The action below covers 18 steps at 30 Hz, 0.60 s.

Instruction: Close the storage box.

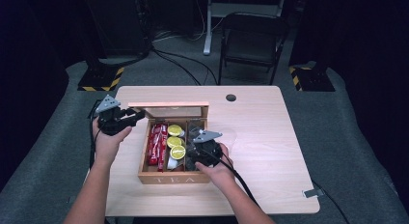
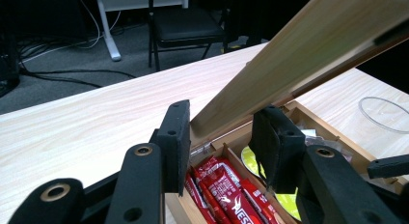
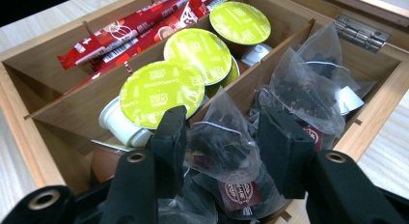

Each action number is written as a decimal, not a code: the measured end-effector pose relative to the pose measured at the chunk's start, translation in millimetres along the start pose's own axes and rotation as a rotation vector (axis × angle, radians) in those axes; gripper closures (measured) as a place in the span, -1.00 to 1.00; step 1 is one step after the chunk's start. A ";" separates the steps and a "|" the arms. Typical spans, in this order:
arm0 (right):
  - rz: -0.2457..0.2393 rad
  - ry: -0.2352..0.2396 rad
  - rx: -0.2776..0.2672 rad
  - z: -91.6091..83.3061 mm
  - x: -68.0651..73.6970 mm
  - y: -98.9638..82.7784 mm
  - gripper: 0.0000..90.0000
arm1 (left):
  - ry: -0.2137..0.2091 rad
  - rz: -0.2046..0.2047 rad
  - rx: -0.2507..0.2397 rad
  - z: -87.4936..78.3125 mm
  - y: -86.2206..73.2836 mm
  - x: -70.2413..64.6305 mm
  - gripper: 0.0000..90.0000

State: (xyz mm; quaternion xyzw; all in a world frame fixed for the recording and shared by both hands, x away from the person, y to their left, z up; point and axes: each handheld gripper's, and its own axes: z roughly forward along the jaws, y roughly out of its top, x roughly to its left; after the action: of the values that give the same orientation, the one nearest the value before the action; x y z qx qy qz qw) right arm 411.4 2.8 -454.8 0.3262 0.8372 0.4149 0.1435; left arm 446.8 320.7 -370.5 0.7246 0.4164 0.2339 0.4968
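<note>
A wooden tea box (image 1: 173,177) marked TEA on its front wall stands on the pale wood tabletop (image 1: 270,137), near the person's edge and a little left of the middle; its lid (image 1: 169,106) is raised and leans back on hinges at the far wall; inside are three compartments, with red sachets (image 1: 156,144) in the left one, green-lidded capsules (image 1: 175,141) in the middle one and clear pyramid tea bags (image 3: 308,89) in the right one. The right claw (image 3: 222,142) is down in the right compartment, its jaws apart on either side of one tea bag (image 3: 219,139); whether the pads press it I cannot tell. The left claw (image 2: 222,139) is at the lid's left end, its jaws apart with the lid's edge between them; I cannot tell whether the pads touch the wood. The left hand (image 1: 108,137) lies on the tabletop left of the box; the right hand (image 1: 217,168) is at the box's front right corner. Beyond the tabletop a black folding chair (image 1: 253,40) stands on grey carpet (image 1: 347,113).
</note>
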 end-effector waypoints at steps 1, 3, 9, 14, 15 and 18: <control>-0.007 -0.006 0.004 2.2 -0.3 -0.7 0.14 | 0.000 0.000 0.000 0.0 0.0 0.0 0.30; -0.014 -0.004 0.014 3.7 -0.6 -1.1 0.14 | 0.000 0.000 0.000 0.0 0.0 0.0 0.30; -0.029 -0.002 0.039 9.5 -1.4 -2.4 0.15 | -0.001 -0.003 -0.003 0.3 -0.2 0.3 0.30; -0.020 0.005 0.056 12.6 -0.1 -4.1 0.27 | -0.001 -0.003 -0.004 0.3 -0.3 0.4 0.30; -0.038 0.004 0.062 13.0 -0.9 -4.0 0.30 | -0.001 -0.003 -0.003 0.3 -0.3 0.3 0.30; -0.048 0.010 0.064 13.9 0.8 -5.0 0.42 | -0.001 -0.002 -0.003 0.3 -0.3 0.4 0.30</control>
State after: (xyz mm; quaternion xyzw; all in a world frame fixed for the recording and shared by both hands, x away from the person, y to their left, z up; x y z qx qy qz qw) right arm 415.8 9.5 -467.3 0.3084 0.8583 0.3861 0.1386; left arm 447.1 320.9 -371.0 0.7237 0.4164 0.2334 0.4984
